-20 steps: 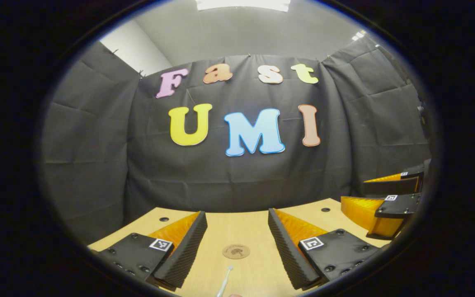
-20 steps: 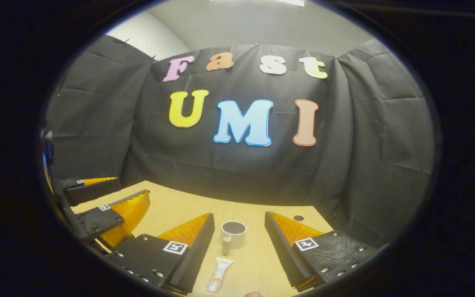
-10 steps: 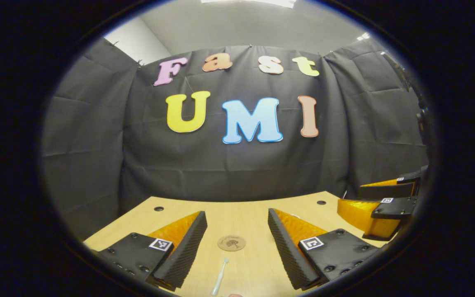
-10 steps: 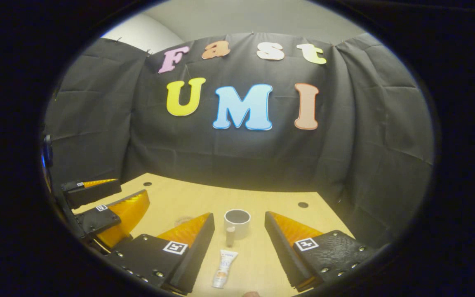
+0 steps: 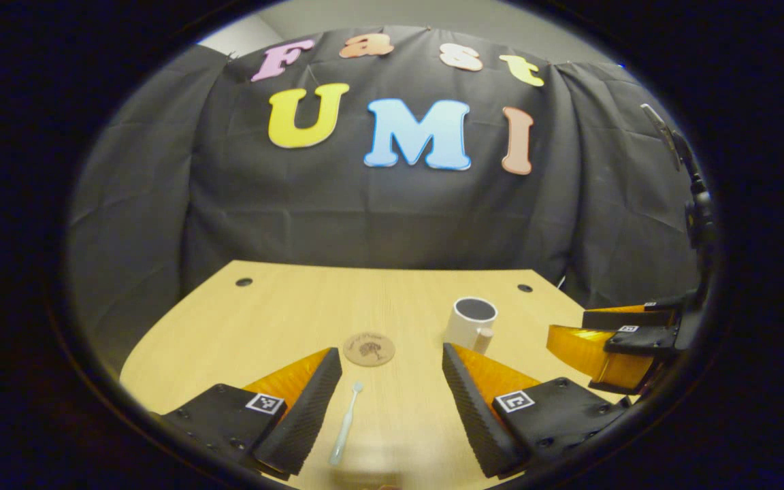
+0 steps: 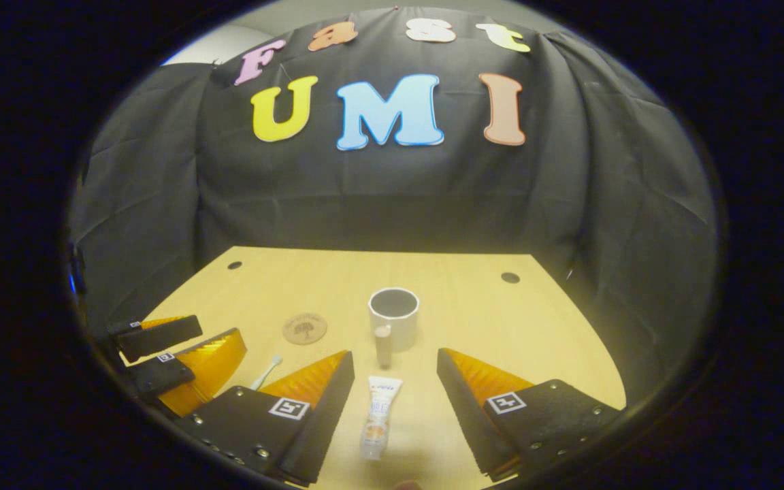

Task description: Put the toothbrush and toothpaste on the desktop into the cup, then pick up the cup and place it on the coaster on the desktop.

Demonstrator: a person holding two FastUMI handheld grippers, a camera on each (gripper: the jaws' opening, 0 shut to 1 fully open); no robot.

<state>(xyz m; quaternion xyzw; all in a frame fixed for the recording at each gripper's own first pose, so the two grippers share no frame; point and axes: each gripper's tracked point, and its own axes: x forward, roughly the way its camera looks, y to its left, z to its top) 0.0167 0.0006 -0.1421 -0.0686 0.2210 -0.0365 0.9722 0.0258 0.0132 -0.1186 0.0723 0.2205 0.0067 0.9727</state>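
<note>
A: Where does everything sit?

B: The toothbrush (image 5: pixel 345 423) lies flat on the table (image 5: pixel 283 306), between the parted fingers of the left gripper (image 5: pixel 392 401). The toothpaste (image 6: pixel 378 417) lies between the right gripper (image 6: pixel 395 401) fingers, also spread and holding nothing. The cup (image 6: pixel 393 317) stands upright just beyond the tube, handle toward the camera; the coaster (image 6: pixel 305 328) is bare, off to its left.

A: So how to pick up well?

B: I'd lower each gripper straight down, centre the fingers across the narrow width, and close near the middle so the piece hangs level. The brush is thin and low, so go nearly to the wood.
</note>
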